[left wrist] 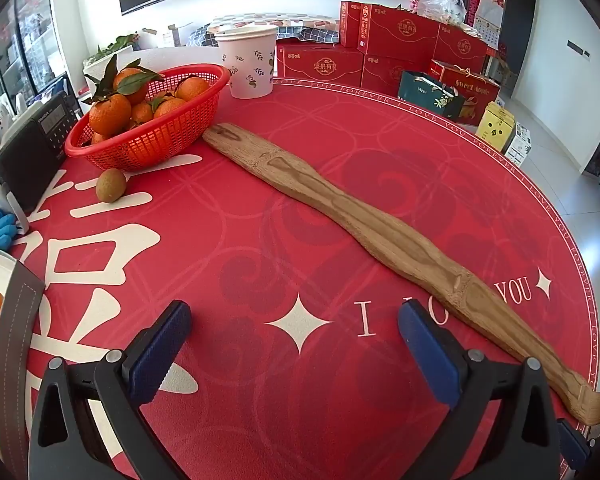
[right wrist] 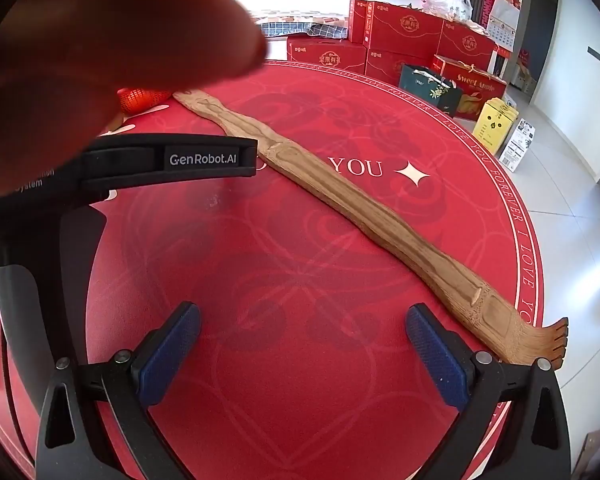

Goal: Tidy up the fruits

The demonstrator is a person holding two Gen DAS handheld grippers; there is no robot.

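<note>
You are holding your wide-open, empty left claw (left wrist: 294, 354) low; the small round brownish-green fruit (left wrist: 111, 185) is sitting far up-left, beside the red plastic basket (left wrist: 148, 142).

table: round table (left wrist: 300, 208) under a red printed cloth
left edge: red basket (left wrist: 148, 136) of oranges, small brown fruit (left wrist: 111, 185) just beside, black radio (left wrist: 32, 148)
far edge: paper cup (left wrist: 249, 62)
across: long wooden backscratcher (left wrist: 380, 236)

The red basket (left wrist: 148, 128) is glossy plastic mesh; the back scratcher (left wrist: 340, 216) is grained, matt wood. The round table (left wrist: 260, 220) wears a matt printed cloth. The cup (left wrist: 248, 64) looks like paper, the oranges (left wrist: 110, 114) dimpled, the gripper pads (right wrist: 436, 360) finely textured rubber
</note>
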